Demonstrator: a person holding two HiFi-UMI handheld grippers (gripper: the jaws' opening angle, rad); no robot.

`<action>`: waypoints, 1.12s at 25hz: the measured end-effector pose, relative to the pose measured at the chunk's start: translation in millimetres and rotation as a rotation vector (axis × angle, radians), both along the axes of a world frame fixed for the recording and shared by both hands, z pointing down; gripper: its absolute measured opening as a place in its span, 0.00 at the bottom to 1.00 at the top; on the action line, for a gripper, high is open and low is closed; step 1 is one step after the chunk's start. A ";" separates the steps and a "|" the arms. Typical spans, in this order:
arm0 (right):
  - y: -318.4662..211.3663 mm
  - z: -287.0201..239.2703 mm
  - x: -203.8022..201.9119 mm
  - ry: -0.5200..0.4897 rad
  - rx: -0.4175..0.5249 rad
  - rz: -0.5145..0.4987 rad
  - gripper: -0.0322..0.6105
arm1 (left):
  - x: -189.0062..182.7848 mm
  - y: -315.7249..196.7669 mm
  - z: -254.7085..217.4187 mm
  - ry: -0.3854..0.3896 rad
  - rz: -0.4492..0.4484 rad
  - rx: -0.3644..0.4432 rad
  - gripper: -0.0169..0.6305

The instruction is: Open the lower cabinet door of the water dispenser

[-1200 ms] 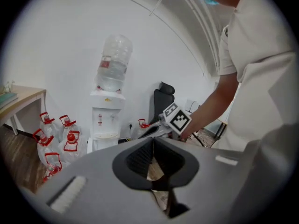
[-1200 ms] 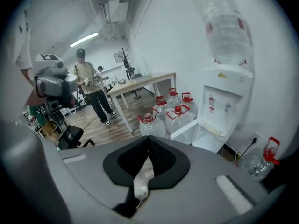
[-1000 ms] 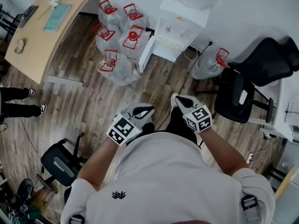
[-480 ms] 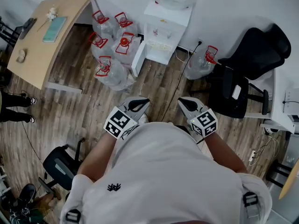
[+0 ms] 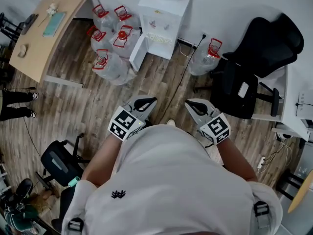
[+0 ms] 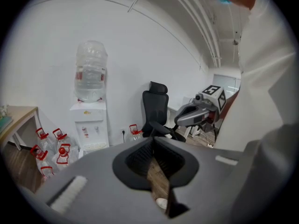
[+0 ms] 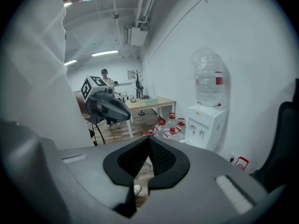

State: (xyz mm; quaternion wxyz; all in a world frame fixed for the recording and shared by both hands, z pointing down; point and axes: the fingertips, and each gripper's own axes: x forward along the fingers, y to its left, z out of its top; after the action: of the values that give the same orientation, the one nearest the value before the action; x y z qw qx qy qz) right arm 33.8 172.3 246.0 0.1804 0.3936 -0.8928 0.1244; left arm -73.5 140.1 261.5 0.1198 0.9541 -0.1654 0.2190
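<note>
The white water dispenser (image 5: pixel 164 18) stands against the far wall with a clear bottle on top. A white panel (image 5: pixel 137 52) juts from its lower left side like a door swung outward. Both grippers hover in front of the person's chest, well short of the dispenser. My left gripper (image 5: pixel 146 102) is shut with nothing in it, and my right gripper (image 5: pixel 193 104) is shut and empty too. In the left gripper view the dispenser (image 6: pixel 91 120) shows beyond the closed left gripper (image 6: pixel 153 139). The right gripper view shows the dispenser (image 7: pixel 205 122) past the closed right gripper (image 7: pixel 149 138).
Several red-capped water jugs (image 5: pixel 110 43) crowd the floor left of the dispenser; one more jug (image 5: pixel 205 58) lies to its right. A black office chair (image 5: pixel 254 62) stands at the right, a wooden desk (image 5: pixel 49 28) at upper left. A cable (image 5: pixel 186 75) runs across the floor.
The dispenser and jugs have slid up and shrunk in the head view as the person backed away. Both grippers stayed shut and rose slightly.
</note>
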 end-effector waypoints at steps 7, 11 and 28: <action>36.3 8.1 24.6 0.009 0.001 -0.085 0.05 | 36.7 34.4 3.0 0.018 -0.054 -0.017 0.12; 44.6 10.6 36.5 0.001 -0.002 -0.091 0.05 | 43.6 48.1 9.4 0.004 -0.077 -0.032 0.12; 57.1 10.7 40.7 -0.047 0.020 -0.094 0.05 | 66.9 69.7 6.8 -0.050 -0.025 -0.024 0.12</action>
State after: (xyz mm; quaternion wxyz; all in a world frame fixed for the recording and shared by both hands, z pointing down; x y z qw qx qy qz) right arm 74.5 229.4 256.7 0.1609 0.3499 -0.9155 0.1161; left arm -6.6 209.8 268.3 0.1298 0.9447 -0.1776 0.2433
